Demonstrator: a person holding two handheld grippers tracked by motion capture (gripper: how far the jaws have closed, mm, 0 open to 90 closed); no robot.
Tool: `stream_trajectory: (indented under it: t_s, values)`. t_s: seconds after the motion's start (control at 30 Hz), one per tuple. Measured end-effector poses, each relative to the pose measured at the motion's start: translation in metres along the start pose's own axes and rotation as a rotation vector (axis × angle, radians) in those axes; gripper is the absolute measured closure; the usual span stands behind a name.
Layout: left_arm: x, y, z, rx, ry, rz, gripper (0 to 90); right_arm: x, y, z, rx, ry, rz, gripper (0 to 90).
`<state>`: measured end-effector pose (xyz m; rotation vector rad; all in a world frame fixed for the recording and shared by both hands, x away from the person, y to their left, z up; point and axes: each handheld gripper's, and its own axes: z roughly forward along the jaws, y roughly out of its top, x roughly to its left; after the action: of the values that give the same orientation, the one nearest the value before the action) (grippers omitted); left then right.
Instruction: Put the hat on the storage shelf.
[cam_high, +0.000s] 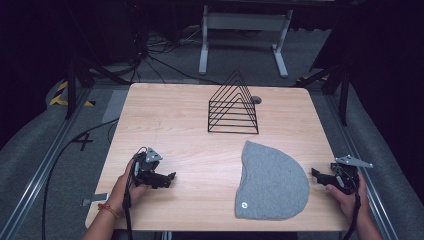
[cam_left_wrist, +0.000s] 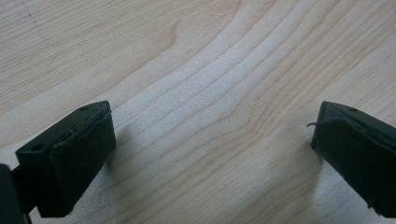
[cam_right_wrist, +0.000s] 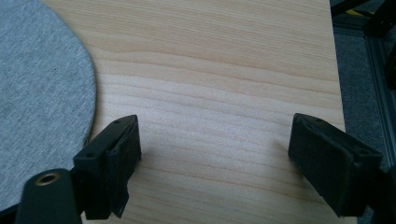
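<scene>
High view: grey beanie (cam_high: 271, 182) flat on worktop (cam_high: 190, 125), long axis front to back, just left of right gripper (cam_high: 322, 176), well apart from left gripper (cam_high: 169, 179). Left gripper view: jaws wide open over bare wood. Right gripper view: jaws open, empty, beanie (cam_right_wrist: 42, 93) at left.

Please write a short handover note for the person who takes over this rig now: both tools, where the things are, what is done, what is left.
Left tool: open, empty, low over bare table at the near left.
Right tool: open, empty, at the table's right edge, just beside the grey beanie.
Beanie: lies flat, near right, untouched.
Black wire rack: stands behind it, empty.
Done: nothing visible yet.
Left: probably to grasp the beanie; the right tool is nearest.
</scene>
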<state>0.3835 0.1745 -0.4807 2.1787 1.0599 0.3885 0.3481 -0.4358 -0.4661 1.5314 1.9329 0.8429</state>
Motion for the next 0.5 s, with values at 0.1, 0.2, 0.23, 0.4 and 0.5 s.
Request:
stream_trajectory:
  t_s: [0.1,0.2,0.23,0.4,0.5]
  values:
    - [-0.0002,0.0,-0.0002,0.003,0.003,-0.001,0.0,-0.0011,0.0002,0.0003,-0.003,-0.014,0.017,18.7]
    - [-0.0007,0.0,-0.0002,0.005,0.002,-0.006,0.0,0.0006,0.0002,-0.0012,0.007,-0.05,0.042,18.9]
    - [-0.0003,0.0001,-0.0004,0.004,0.004,0.002,0.0,0.0002,0.0005,-0.0018,0.014,-0.05,0.042,18.9]
    - [-0.0016,-0.0029,-0.0029,0.004,-0.076,0.081,0.0,-0.003,-0.0008,-0.005,0.023,-0.025,0.038,20.4]
    - [-0.0074,0.002,-0.0006,-0.027,-0.095,0.102,11.4,-0.0036,-0.0023,-0.0095,0.018,0.006,0.018,24.4]
